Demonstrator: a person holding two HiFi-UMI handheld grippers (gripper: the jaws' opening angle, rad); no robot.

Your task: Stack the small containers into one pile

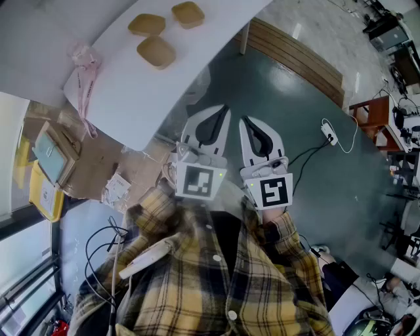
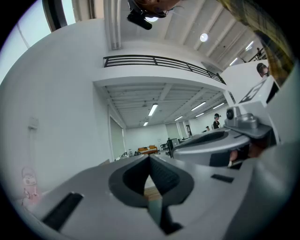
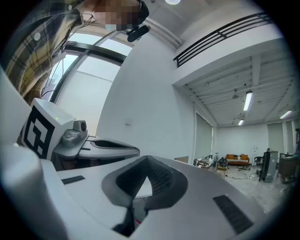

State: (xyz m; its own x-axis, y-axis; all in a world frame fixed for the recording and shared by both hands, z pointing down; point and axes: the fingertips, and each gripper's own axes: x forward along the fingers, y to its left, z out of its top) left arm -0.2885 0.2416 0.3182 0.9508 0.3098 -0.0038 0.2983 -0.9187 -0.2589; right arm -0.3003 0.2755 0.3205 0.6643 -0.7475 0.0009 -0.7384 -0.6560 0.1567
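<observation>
Three small brown containers lie apart on the white table [image 1: 131, 98] at the top of the head view: one at the left [image 1: 146, 24], one at the right [image 1: 188, 14], one nearer me [image 1: 156, 51]. Both grippers are held level close to my chest, side by side, well short of the table. The left gripper [image 1: 224, 109] is shut with nothing in it, and its tips meet in its own view [image 2: 150, 157]. The right gripper [image 1: 246, 120] is also shut and empty [image 3: 147, 159]. Neither gripper view shows the containers.
A pink bag [image 1: 84, 65] hangs at the table's near corner. Cardboard boxes [image 1: 52, 154] lie on the floor at the left. A power strip with a white cable [image 1: 329, 134] lies on the dark floor at the right, beyond a wooden step [image 1: 295, 56].
</observation>
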